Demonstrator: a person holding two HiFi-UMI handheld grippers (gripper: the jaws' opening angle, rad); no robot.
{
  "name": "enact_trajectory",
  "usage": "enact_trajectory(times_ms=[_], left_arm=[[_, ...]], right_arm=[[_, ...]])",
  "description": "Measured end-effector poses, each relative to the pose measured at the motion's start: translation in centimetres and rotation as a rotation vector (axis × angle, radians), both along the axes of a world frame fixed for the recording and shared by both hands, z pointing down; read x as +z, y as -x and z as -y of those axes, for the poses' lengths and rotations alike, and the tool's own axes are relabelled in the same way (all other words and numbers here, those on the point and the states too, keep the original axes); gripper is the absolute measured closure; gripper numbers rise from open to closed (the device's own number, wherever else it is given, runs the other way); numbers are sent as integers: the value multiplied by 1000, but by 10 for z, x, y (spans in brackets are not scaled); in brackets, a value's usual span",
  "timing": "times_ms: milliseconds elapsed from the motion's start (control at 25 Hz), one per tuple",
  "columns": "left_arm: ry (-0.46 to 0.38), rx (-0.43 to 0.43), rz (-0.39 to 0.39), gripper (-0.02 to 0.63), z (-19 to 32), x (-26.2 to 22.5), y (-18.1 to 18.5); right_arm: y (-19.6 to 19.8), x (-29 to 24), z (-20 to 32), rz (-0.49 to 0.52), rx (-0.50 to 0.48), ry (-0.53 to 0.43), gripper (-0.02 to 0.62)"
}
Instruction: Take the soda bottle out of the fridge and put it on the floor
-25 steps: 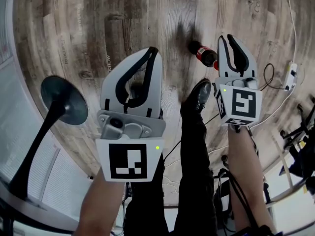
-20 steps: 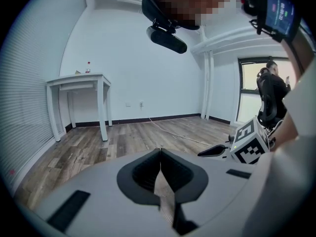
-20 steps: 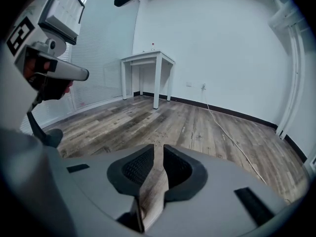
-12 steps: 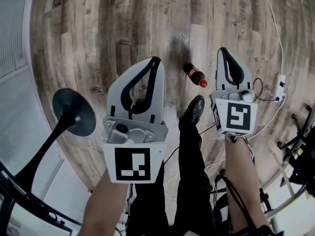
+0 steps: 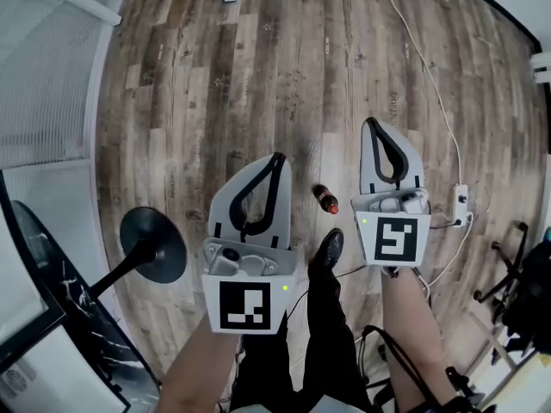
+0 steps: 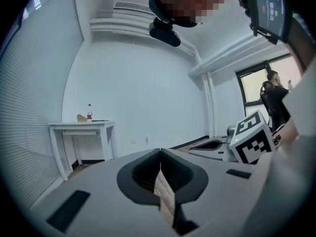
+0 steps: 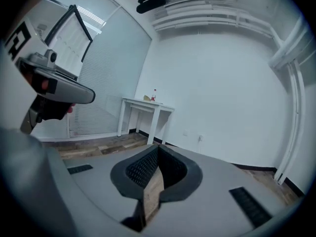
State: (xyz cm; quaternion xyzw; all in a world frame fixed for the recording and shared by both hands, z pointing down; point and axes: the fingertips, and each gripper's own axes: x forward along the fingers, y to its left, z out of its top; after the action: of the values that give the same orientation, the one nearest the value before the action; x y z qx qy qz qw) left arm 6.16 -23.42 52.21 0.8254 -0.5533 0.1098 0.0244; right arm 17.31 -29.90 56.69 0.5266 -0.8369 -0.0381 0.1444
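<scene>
**Bottle on the floor, both grippers empty**

I read the job as done, or nearly. The soda bottle (image 5: 325, 200) sits on the wooden floor (image 5: 258, 76), just beyond the toe of the person's shoe (image 5: 328, 249). In the head view it lies between the two grippers, and neither touches it. It looks to be standing, though from this steep angle I can't swear to that.

The left gripper (image 5: 277, 157) has its jaws brought together at the tips with nothing inside, only floor showing through the gap behind them. The right gripper (image 5: 372, 123) is the same: pads meeting, empty.

Both point out across the room rather than down (their own views show a far wall and a white table (image 6: 81, 127)). I take that as a rest pose, well clear of knocking the bottle. Its spot makes sense to me: open floor, apart from the cable (image 5: 422, 67) and the round-footed stand (image 5: 153, 245).
</scene>
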Motion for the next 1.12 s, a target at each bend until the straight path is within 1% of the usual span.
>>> enact_trajectory(times_ms=[120, 200, 280, 320, 440, 560, 680, 840, 1000, 1120], left_arm=[[-39, -4, 2, 588, 4, -53, -1], [-64, -20, -40, 588, 6, -88, 0], [-107, -33, -78, 588, 8, -126, -1], [-125, -32, -75, 588, 8, -144, -2], [-163, -38, -34, 588, 8, -196, -3], [-219, -74, -41, 588, 4, -254, 2], [-274, -96, -41, 588, -10, -310, 7], [-334, -104, -18, 588, -40, -371, 10], [-369, -164, -22, 588, -66, -419, 20], [-402, -168, 12, 588, -86, -444, 20]], right_arm=[[5, -64, 4, 32, -7, -51, 583], [7, -105, 4, 57, 2, -78, 583], [9, -146, 1, 88, 10, -109, 583], [8, -167, -1, 102, 14, -125, 583], [6, -226, -11, 133, 23, -157, 583], [6, -285, -22, 171, 26, -203, 583], [8, -344, -39, 203, 19, -254, 583], [14, -415, -76, 221, -10, -311, 582], [19, -468, -110, 215, -48, -364, 583], [19, -492, -130, 209, -58, -379, 583]])
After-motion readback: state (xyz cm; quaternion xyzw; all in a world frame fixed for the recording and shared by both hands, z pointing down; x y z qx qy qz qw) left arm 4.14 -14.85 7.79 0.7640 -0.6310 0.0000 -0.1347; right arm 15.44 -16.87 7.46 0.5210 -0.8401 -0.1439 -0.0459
